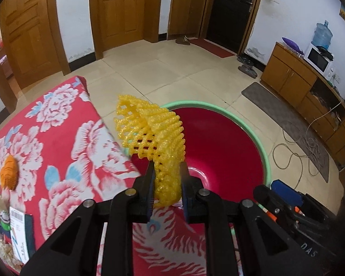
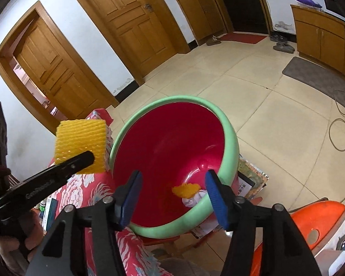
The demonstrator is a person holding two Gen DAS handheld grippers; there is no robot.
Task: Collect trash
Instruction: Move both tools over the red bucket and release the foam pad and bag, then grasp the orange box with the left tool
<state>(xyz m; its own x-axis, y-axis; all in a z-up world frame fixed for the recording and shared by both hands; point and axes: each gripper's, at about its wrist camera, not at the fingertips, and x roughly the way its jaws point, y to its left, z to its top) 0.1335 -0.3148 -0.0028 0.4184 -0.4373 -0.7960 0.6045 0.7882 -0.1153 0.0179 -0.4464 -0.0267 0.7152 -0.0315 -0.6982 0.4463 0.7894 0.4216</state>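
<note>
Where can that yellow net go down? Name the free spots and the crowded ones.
Free: most of the red floor of the basin, inside its green rim, apart from the scraps at the near wall. Also the flowered cloth between the basin and the orange ball. Crowded: the cloth's near-left corner, with the boxes.

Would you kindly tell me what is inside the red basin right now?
In the basin, near its close wall, lie an orange scrap and a pale crumpled piece. The near rim hides part of the pale piece and the floor below it.
</note>
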